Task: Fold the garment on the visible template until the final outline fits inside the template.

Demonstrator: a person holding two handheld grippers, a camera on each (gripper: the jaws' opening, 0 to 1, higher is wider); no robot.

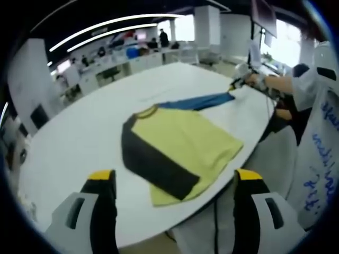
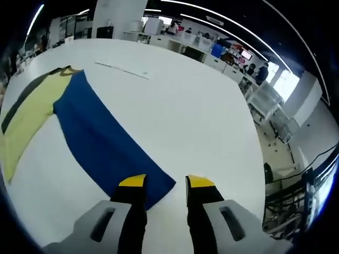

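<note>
Two grippers, jaws parted, gripping nothing | left gripper (image 1: 175, 177) hangs off the white table (image 1: 79, 137) edge, facing the yellow-and-dark garment (image 1: 175, 145) lying flat | right gripper (image 2: 166, 184) at the blue sleeve (image 2: 100, 143) cuff, contact unclear | template outline hard to make out; faint line on table (image 2: 122, 70)
</note>
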